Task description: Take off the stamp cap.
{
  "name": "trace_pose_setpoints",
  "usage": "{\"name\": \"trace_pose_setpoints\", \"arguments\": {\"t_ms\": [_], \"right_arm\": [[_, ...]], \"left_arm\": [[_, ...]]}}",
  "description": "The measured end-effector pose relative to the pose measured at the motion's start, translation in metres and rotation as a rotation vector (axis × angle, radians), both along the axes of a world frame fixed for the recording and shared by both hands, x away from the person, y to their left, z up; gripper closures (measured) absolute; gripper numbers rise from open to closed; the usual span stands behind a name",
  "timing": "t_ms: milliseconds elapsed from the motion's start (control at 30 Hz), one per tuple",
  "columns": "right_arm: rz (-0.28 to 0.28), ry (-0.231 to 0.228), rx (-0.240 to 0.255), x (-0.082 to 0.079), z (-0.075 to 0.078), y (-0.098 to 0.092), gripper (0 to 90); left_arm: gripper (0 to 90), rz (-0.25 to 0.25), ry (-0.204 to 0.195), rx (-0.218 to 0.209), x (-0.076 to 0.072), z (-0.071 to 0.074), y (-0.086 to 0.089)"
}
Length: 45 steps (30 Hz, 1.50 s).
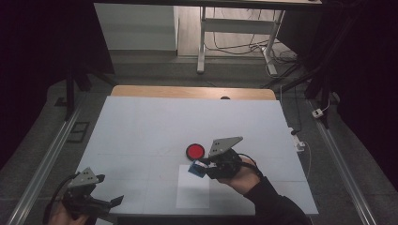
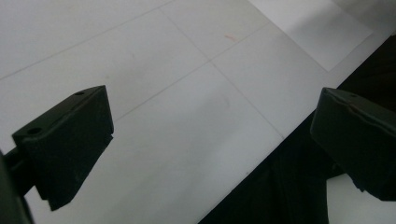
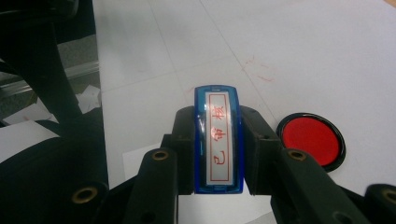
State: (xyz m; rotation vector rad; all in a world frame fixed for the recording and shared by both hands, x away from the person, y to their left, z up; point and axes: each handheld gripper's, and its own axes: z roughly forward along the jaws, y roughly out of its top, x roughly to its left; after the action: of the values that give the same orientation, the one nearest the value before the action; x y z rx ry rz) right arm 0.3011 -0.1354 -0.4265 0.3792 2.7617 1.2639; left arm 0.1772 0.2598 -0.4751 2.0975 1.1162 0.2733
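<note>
We see the right gripper [image 1: 202, 167] clamped on a blue stamp [image 3: 218, 140], its 2 jaws pressing the stamp's long sides. It hangs just over the white paper [image 1: 192, 194], beside the round red ink pad [image 1: 195, 151]. The left gripper [image 1: 112, 202] sits at the table's [image 1: 141, 126] near edge, jaws wide apart, nothing between them.

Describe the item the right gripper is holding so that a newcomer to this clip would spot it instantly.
On the white table, find the round red ink pad. Just below it, the right gripper is shut on a small blue stamp. It is the only blue thing, with a white label bearing red characters.
</note>
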Motion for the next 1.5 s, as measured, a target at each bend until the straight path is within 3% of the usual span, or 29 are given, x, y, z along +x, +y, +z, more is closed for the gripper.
{"name": "trace_pose_setpoints", "arguments": {"t_ms": [233,400,733,1000,1233,1500], "right_arm": [[0.006,0.008,-0.001,0.0,0.001,-0.001,70.2],[0.009,0.005,0.004,0.0,0.002,-0.001,70.2],[0.012,0.012,0.012,-0.001,0.006,-0.002,70.1],[0.014,0.002,0.026,0.0,0.01,-0.005,70.2],[0.013,-0.003,0.029,-0.001,0.014,-0.006,70.2],[0.023,-0.008,0.038,-0.001,0.016,-0.006,70.2]], "left_arm": [[0.0,-0.03,-0.007,0.02,0.005,0.001,-0.007],[0.0,-0.057,-0.005,-0.008,0.011,0.002,-0.012],[0.0,-0.15,-0.039,-0.069,0.022,0.002,-0.027],[0.0,-0.185,-0.078,-0.061,0.032,0.005,-0.042],[0.0,-0.232,-0.101,-0.082,0.043,0.009,-0.056],[0.0,-0.298,-0.102,-0.056,0.056,0.01,-0.075]]}}
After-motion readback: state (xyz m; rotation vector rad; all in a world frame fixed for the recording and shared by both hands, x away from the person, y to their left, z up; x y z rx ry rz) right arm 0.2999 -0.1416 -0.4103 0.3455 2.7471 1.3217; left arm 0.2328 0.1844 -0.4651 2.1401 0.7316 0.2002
